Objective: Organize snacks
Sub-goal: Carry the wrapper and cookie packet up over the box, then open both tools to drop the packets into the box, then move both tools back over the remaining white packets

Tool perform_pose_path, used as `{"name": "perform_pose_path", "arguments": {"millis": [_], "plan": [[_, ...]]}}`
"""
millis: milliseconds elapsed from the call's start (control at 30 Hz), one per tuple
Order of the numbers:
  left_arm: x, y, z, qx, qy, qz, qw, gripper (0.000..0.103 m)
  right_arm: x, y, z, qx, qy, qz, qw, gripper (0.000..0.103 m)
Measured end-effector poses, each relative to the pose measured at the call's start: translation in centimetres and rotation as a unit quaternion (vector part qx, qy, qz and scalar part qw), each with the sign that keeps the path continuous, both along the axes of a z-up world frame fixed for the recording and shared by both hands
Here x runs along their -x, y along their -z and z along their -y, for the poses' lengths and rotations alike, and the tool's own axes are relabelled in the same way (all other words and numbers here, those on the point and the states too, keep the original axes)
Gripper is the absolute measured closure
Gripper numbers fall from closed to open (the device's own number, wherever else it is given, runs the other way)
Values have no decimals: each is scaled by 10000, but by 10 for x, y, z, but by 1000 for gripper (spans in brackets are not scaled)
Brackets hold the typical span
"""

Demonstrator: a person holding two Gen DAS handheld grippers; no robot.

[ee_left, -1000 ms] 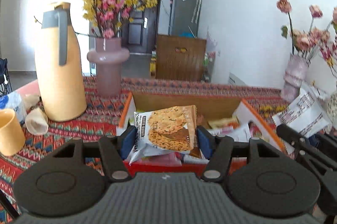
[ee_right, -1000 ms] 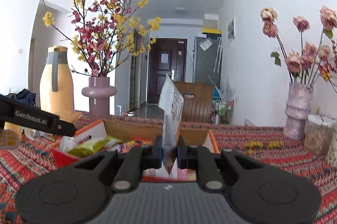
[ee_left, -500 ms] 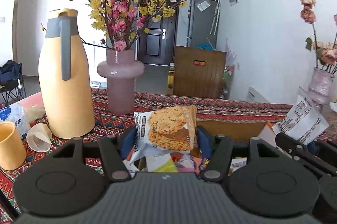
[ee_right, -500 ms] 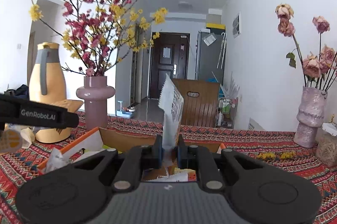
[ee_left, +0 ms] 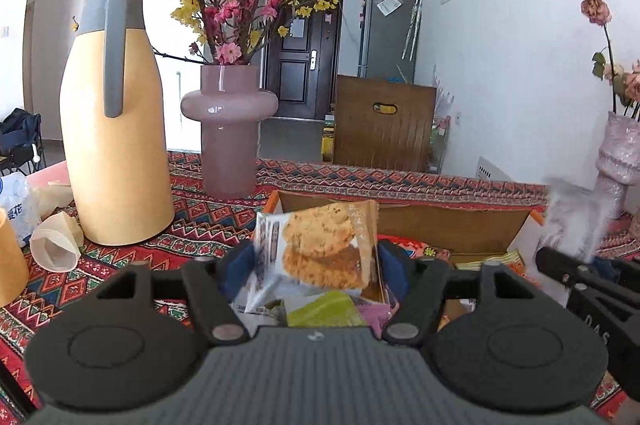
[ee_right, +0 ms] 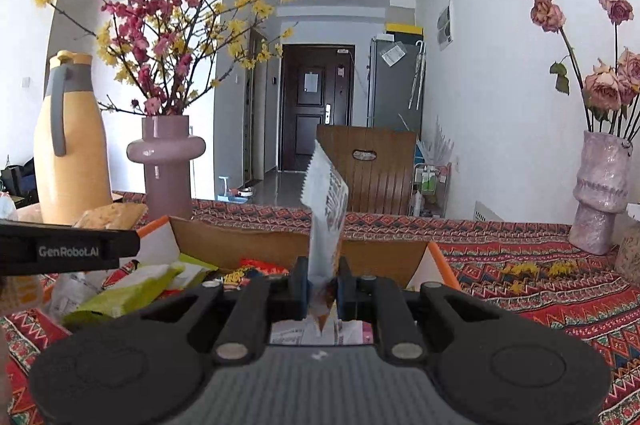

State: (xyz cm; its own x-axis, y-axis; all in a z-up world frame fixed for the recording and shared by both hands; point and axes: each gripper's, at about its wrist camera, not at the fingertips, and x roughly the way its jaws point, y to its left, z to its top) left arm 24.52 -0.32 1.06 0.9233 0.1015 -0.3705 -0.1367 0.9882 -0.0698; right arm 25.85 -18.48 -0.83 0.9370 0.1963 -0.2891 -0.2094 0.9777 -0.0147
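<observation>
Left gripper: jaws just opened wider, cookie packet between them, tilted, over the snack box on the worktop; pad contact uncertain. Right gripper: jaws clamped on a white upright snack packet above the same box.

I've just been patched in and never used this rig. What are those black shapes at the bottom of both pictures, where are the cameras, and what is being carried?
Each picture comes from a camera on a hand-held gripper, looking along its jaws. The left gripper has a cookie packet between jaws that have just been opening, with gaps beside the packet. The right gripper pinches a white packet upright. Both hang over an open cardboard box of snacks on a patterned tablecloth. Behind stand a yellow jug and a pink vase.
</observation>
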Motion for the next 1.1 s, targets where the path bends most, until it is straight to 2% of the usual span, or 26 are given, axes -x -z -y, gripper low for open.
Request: {"name": "perform_pose_path", "arguments": {"millis": [33,100,133,167,200,233,300,333,700,800,967,1100], "plan": [[1,-1,-1,24,19,30,10000,28,-1,1,0,-8,0,-20,10000,87],[3,-2,-3,55,1,96,9999,16,-1,1,1,-50,26,-32,10000,85],[4,-3,-4,64,-18,143,9999,13,-1,1,3,-78,39,-33,10000,82],[5,-3,-4,70,-42,173,9998,5,0,0,4,-122,48,-28,9999,73],[7,-4,-4,77,-80,202,9997,0,1,0,6,-150,71,-11,9999,58],[8,-4,-5,92,-127,254,9996,0,2,-1,7,-177,120,17,9998,47],[10,-5,-7,134,-154,293,9994,0,5,-3,11,-276,234,98,9993,5],[10,-5,-7,149,-175,293,9993,0,7,-3,13,-326,279,139,9990,0],[11,-7,-8,184,-251,263,9992,0,15,-6,21,-537,317,260,9977,0],[21,-20,-5,77,-480,227,9986,0,18,-10,22,-529,306,289,9977,0],[57,-48,-5,132,-237,567,9980,0,43,-33,22,-454,285,556,9970,0],[79,-56,-4,114,36,509,9986,0,68,-44,25,-421,145,716,9964,0]]}}
